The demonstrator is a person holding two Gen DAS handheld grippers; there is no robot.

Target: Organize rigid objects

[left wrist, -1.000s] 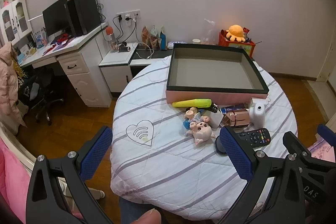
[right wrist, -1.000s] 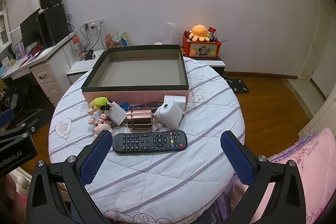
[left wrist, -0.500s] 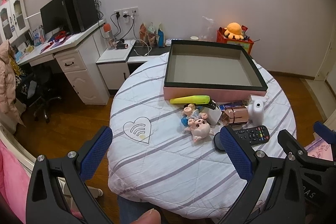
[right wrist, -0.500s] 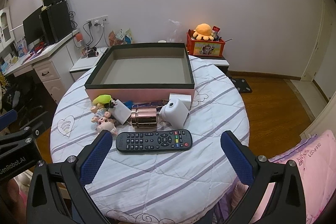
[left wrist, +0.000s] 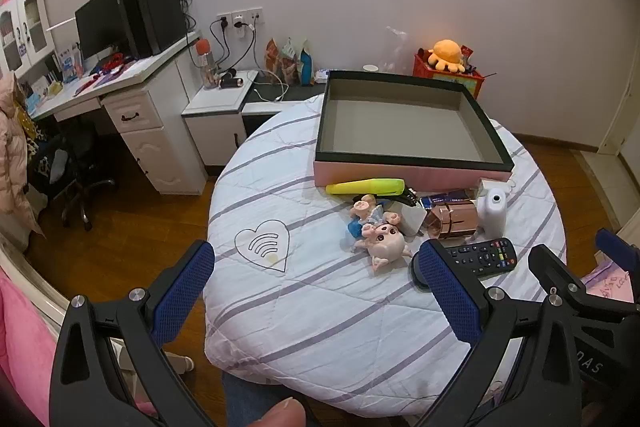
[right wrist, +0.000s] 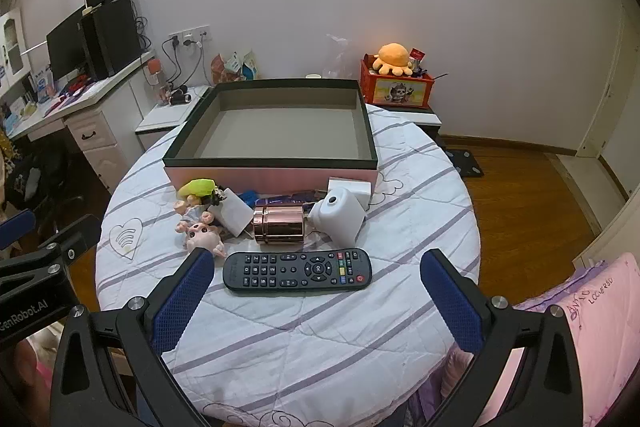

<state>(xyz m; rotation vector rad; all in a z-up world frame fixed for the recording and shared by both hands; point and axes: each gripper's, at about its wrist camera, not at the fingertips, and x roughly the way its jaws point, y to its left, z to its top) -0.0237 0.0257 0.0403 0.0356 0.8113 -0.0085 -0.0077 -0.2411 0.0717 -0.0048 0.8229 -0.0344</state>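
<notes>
An empty pink box with a dark rim (right wrist: 272,175) (left wrist: 408,175) stands at the back of the round table. In front of it lie a black remote (right wrist: 298,270) (left wrist: 482,257), a copper canister (right wrist: 280,223) (left wrist: 454,221), a white device (right wrist: 340,215) (left wrist: 492,213), a pig figurine (right wrist: 202,231) (left wrist: 384,243) and a yellow-green item (left wrist: 366,186) (right wrist: 196,187). My right gripper (right wrist: 316,291) is open above the table's near edge, just short of the remote. My left gripper (left wrist: 316,283) is open and empty, near the table's front left.
The table has a striped white cover (right wrist: 304,339). A desk with a monitor (left wrist: 100,23) and a low cabinet (left wrist: 216,115) stand at the left. A red box with an orange plush (right wrist: 394,83) stands behind the table. Pink bedding (right wrist: 580,327) lies at the right.
Both grippers have pulled back and shifted slightly, so the table shows a little smaller and more centred. Both stay open. No object has moved.
</notes>
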